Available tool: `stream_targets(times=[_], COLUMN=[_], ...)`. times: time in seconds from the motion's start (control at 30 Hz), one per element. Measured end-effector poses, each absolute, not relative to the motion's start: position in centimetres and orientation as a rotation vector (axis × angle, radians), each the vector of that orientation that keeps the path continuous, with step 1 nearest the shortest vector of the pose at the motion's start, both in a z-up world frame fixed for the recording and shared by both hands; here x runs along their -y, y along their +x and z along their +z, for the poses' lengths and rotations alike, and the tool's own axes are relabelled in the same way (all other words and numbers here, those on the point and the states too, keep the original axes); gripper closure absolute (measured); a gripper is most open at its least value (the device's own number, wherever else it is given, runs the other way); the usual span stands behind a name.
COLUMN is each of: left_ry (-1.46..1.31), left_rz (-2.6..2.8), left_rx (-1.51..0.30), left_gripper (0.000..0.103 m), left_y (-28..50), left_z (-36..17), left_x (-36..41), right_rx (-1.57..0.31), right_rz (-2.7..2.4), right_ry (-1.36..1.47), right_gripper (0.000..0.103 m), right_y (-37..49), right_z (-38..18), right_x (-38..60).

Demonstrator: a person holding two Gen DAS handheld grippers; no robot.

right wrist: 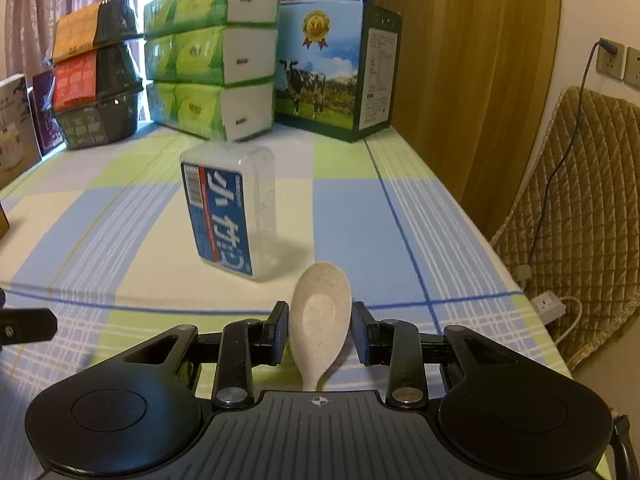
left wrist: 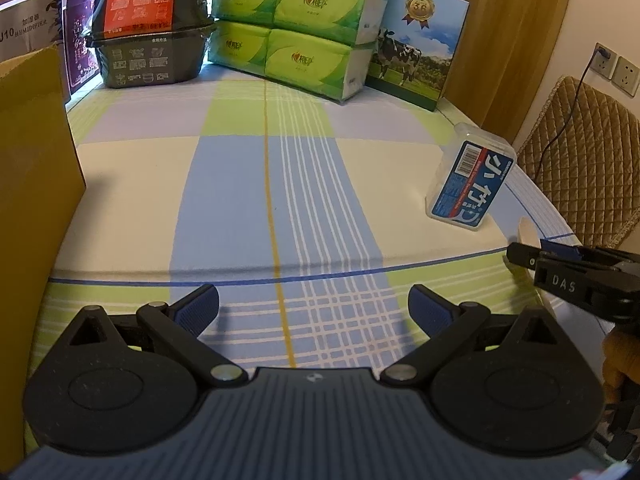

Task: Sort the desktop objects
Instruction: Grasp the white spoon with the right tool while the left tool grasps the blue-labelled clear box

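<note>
Table: covered in a checked tablecloth (left wrist: 240, 184), blocks of blue, pale green, lilac and cream with thin white and yellow stripes, and it hangs over the near edge.
My left gripper (left wrist: 313, 312): fingers spread wide apart, nothing between them, hanging over the front of the cloth.
My right gripper (right wrist: 320, 334): one finger on each side of a cream speckled spoon (right wrist: 320, 320), bowl pointing away from me. Can't honestly tell if the pads are pressing it or just sitting beside it.
Spoon spot: front right part of the table, just beside a clear plastic box (right wrist: 228, 216) with a blue label that lies a little further back.
Back of table: stacked green tissue packs (left wrist: 296, 24), a milk carton box with a cow on it (left wrist: 416, 48) to their right, stacked black food bowls (left wrist: 152, 28) to their left.
Left edge: a tan cardboard box (left wrist: 32, 184) close to my left gripper.
Room: ochre curtain (right wrist: 472, 80) on the right, wall socket (right wrist: 610, 58) with a cable plugged in, a quilted brown chair back (right wrist: 580, 216) beside the table, a power strip (right wrist: 548, 306) on the floor.
</note>
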State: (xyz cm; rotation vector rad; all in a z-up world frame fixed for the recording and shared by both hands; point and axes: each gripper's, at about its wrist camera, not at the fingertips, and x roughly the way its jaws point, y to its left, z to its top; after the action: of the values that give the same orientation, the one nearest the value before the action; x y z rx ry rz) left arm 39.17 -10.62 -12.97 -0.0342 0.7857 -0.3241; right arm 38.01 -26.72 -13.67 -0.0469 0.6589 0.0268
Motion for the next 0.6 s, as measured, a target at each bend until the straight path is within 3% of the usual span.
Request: stream_targets(times=[0.6], left_ry=[0.068], left_rz=[-0.51], left_rx=[-0.603], left_gripper=[0.004], left_y=[39.1], left_z=[-11.8], left_x=[16.5], right_rx=[-0.605], right_rz=[0.018], right_ry=[0.069], right_gripper=[0.073], right_y=[38.8], right_z=[-10.5], right_x=[30.9])
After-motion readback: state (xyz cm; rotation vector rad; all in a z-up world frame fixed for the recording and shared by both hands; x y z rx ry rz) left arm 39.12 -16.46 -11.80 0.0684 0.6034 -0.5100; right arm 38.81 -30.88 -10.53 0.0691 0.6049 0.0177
